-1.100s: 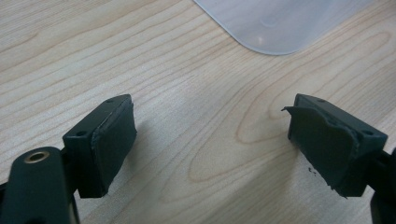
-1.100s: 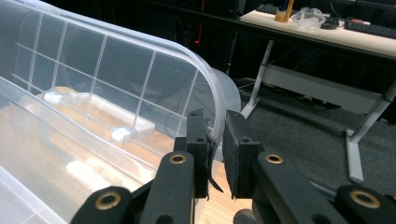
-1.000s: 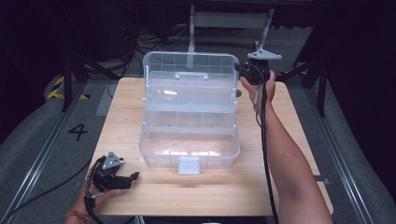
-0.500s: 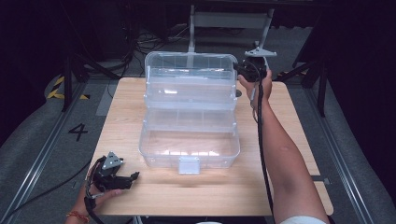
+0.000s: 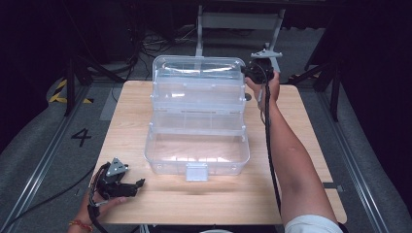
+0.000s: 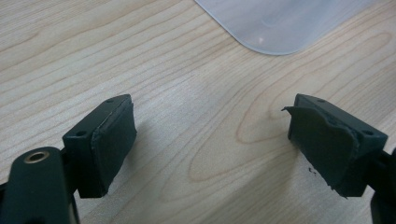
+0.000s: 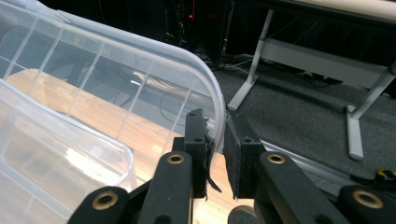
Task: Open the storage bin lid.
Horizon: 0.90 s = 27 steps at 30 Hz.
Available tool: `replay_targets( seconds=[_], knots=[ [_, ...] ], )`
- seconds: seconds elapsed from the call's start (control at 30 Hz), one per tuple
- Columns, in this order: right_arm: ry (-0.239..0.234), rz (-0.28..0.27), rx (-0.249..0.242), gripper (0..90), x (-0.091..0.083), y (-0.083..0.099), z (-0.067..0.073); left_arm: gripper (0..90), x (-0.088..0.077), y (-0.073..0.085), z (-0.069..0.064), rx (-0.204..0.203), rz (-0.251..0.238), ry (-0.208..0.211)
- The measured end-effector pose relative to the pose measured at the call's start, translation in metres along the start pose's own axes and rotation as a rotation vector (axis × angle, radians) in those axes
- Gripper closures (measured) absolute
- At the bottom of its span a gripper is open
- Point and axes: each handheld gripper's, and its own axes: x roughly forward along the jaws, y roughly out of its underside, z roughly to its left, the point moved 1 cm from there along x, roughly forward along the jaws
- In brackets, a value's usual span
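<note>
While your right gripper (image 7: 215,154) pinches the rim of the clear box's (image 5: 198,116) raised lid (image 7: 140,93) at its 2 o'clock corner, the thin wall sits squeezed between the nearly closed jaws. The box stands mid-desk (image 5: 301,145). Your left gripper (image 5: 116,182) rests at 7 o'clock, jaws wide and empty, the box's corner just ahead.
</note>
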Motion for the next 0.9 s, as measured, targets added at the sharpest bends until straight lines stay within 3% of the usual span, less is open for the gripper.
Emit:
replay_targets(
  seconds=[0.9],
  knots=[
    [0.000, 0.086, 0.022, 79.8, 0.041, 0.020, -0.008, 15.3, 0.001, 0.000, 0.001, 0.002, -0.007, 0.003]
  ],
)
